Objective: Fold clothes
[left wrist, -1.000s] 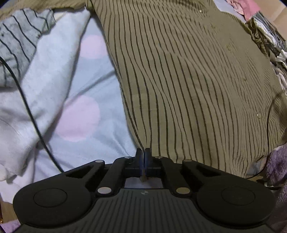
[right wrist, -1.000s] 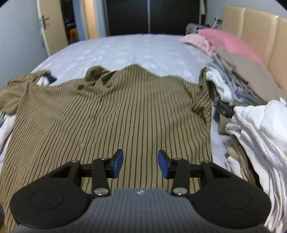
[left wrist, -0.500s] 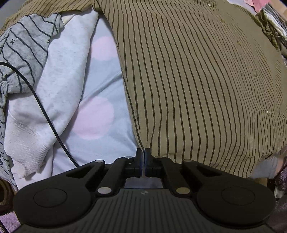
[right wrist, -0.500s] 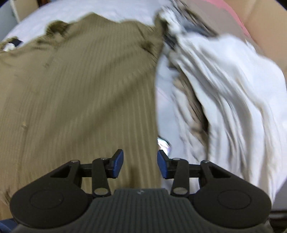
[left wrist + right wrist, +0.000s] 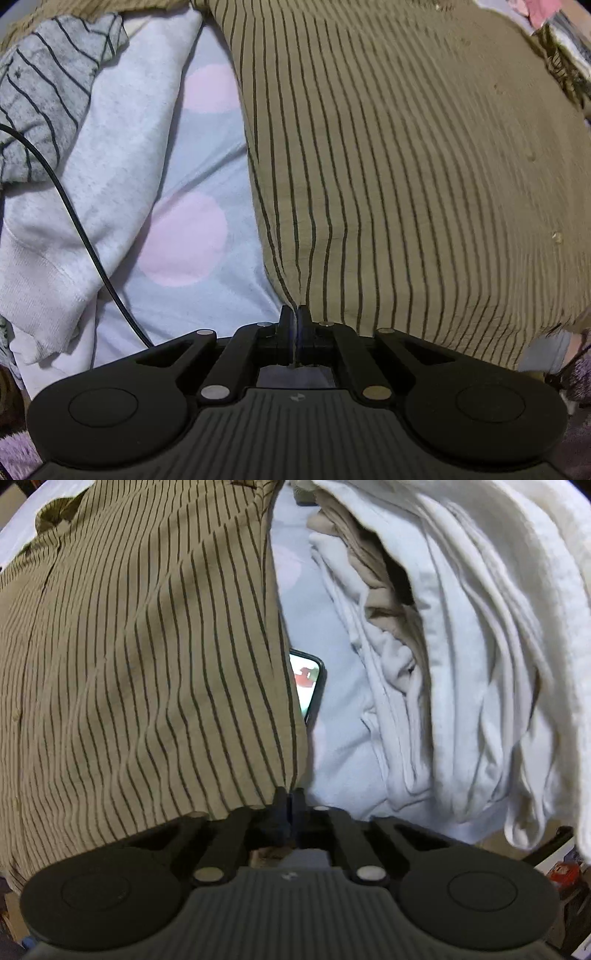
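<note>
- The striped olive shirt (image 5: 406,155) lies spread flat on the bed, stretching ahead of both claws; its two lower corners are at the claw tips.
- The right claw (image 5: 290,799) has just been closing: half a second ago its blue pads stood apart above the shirt's edge, now they pinch the right bottom corner.
- The left claw (image 5: 294,314) is closed on the left bottom corner, as it was a second ago.
- So both corners are now held, and I judge the hem can be lifted and carried toward the collar for the first fold.
- Just ahead of the right claw, a phone (image 5: 308,683) peeks out from under the shirt's edge.
- Right of it is a white garment pile (image 5: 480,646); left of the left claw lie a white sweater (image 5: 92,166) and a black cable (image 5: 74,218).
</note>
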The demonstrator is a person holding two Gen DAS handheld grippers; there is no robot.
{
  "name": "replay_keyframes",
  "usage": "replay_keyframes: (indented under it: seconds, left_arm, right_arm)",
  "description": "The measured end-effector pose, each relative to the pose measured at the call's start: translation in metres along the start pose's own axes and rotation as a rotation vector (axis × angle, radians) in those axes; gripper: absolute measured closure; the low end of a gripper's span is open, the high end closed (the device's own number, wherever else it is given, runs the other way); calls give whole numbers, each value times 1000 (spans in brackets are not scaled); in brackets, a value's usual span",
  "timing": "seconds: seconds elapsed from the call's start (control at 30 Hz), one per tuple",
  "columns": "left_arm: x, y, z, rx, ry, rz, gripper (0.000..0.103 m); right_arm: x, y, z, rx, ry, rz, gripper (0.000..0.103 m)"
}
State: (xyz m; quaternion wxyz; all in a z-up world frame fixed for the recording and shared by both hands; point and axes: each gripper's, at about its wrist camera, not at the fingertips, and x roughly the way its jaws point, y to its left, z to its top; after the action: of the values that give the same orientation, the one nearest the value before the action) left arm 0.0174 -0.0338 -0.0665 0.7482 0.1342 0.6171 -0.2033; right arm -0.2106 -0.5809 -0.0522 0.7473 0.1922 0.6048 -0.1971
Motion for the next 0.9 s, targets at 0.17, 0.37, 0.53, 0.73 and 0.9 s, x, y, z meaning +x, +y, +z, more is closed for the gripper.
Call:
replay_keyframes:
  seconds: [0.17, 0.37, 0.53, 0.73, 0.9]
  left_arm:
    - [-30, 11, 6, -23, -42, -39, 103]
    - [-93, 19, 17, -17, -115, -102, 103]
    - [-154, 32, 22, -2, -168, -119, 103]
    - [-182, 43, 4, 21, -140, -114, 103]
    - [-168, 52, -11, 38, -55, -82, 103]
  right_arm:
    - [-30, 5, 4, 25, -47, 42, 102]
    - [-93, 9, 15, 19, -121, 47, 102]
    - [-147, 6, 14, 0, -157, 37, 102]
    - [-154, 15, -20, -48, -125, 9, 102]
    - [-127, 20, -32, -51, -48, 8, 102]
